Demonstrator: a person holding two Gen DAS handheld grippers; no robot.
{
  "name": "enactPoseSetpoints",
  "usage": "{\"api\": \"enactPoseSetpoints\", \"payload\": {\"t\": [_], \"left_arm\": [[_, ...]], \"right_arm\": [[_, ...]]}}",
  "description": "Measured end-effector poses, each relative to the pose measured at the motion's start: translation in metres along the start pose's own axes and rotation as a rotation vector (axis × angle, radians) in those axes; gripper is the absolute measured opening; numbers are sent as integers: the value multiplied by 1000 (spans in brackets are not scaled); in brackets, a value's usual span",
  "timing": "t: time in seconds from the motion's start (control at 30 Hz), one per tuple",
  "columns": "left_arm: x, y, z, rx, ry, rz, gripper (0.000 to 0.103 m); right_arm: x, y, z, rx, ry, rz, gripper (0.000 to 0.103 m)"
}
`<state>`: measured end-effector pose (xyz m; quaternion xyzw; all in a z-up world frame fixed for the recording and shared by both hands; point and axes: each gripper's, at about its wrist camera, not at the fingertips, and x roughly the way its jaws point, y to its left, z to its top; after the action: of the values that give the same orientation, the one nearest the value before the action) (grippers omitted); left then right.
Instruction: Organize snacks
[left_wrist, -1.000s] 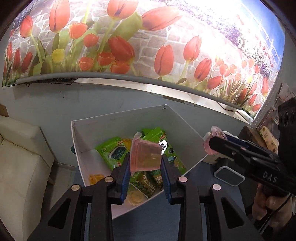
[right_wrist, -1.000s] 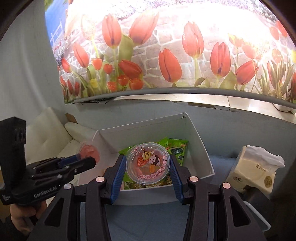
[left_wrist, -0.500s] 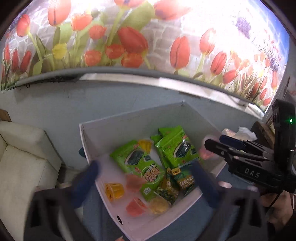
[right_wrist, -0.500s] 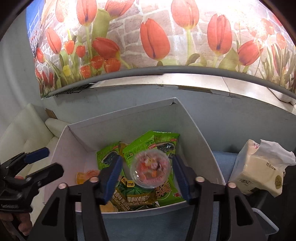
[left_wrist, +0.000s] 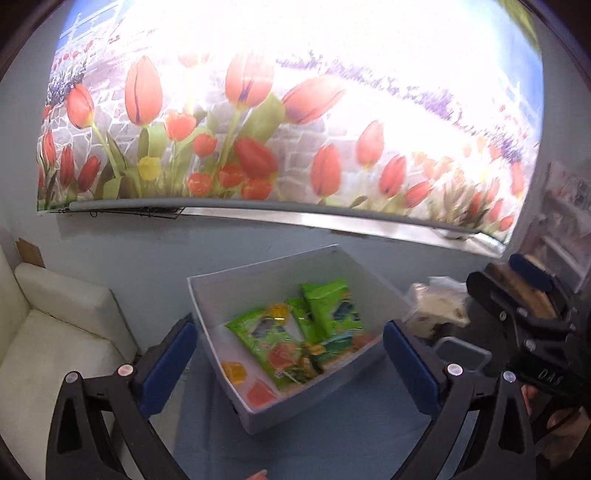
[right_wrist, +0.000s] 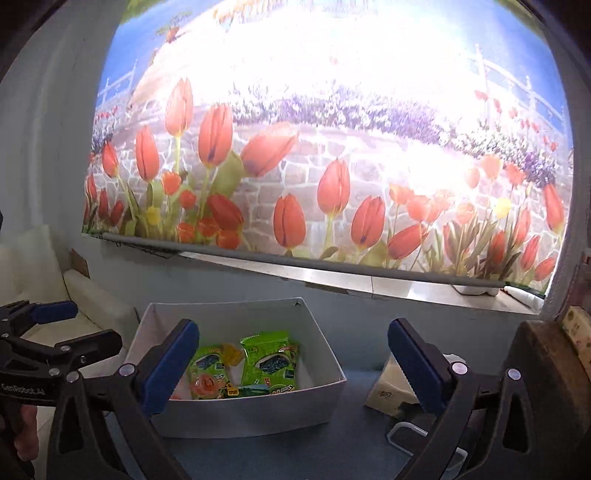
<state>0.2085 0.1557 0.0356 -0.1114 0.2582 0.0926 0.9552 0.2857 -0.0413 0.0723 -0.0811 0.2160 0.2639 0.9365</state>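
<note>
A white box (left_wrist: 373, 282) stands on the blue table and holds several green snack packets (left_wrist: 328, 306) plus orange, pink and yellow jelly cups (left_wrist: 260, 393). It also shows in the right wrist view (right_wrist: 258, 410) with green packets (right_wrist: 267, 360) inside. My left gripper (left_wrist: 290, 360) is open and empty, held above and in front of the box. My right gripper (right_wrist: 293, 363) is open and empty, also in front of the box. The right gripper also shows at the right of the left wrist view (left_wrist: 524, 295), and the left gripper at the left of the right wrist view (right_wrist: 55, 339).
A tissue pack (right_wrist: 391, 384) and a small clear tray (right_wrist: 413, 434) sit right of the box. A white sofa (left_wrist: 44, 339) is at the left. A tulip mural (right_wrist: 295, 184) covers the wall behind. A wooden object (right_wrist: 546, 369) stands at far right.
Both grippers opened and let go of their jelly cups, which dropped into the box. Both grippers then drew back and up, away from the box.
</note>
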Motion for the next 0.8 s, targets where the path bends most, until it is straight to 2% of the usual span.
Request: {"api": "enactPoseSetpoints", "payload": {"t": [0.17, 0.23, 0.33, 0.4, 0.47, 0.63, 0.7, 0.77, 0.8], "left_arm": [[-58, -21, -21, 35, -41, 1, 103], [-79, -25, -36, 19, -41, -5, 103], [-112, -30, -62, 24, -53, 29, 103], [-126, -32, -80, 17, -29, 21, 103], [-140, -38, -100, 24, -5, 1, 103], [-161, -59, -134, 41, 31, -15, 103], [-169, -68, -138, 28, 31, -38, 103], [-175, -76, -138, 13, 38, -72, 103], [-179, -81, -138, 17, 25, -61, 103]], "right_arm": [[-79, 0, -16, -35, -40, -58, 103], [-103, -8, -27, 0, 14, -16, 103], [-130, -22, -51, 105, 113, 63, 103], [-140, -29, -70, 148, 166, 65, 103], [-157, -34, -86, 171, 205, 24, 103], [-196, -40, -108, 205, 216, 13, 103], [-204, -39, -114, 223, 243, 0, 103], [-214, -38, -118, 226, 233, 12, 103], [-219, -37, -117, 218, 227, 8, 103]]}}
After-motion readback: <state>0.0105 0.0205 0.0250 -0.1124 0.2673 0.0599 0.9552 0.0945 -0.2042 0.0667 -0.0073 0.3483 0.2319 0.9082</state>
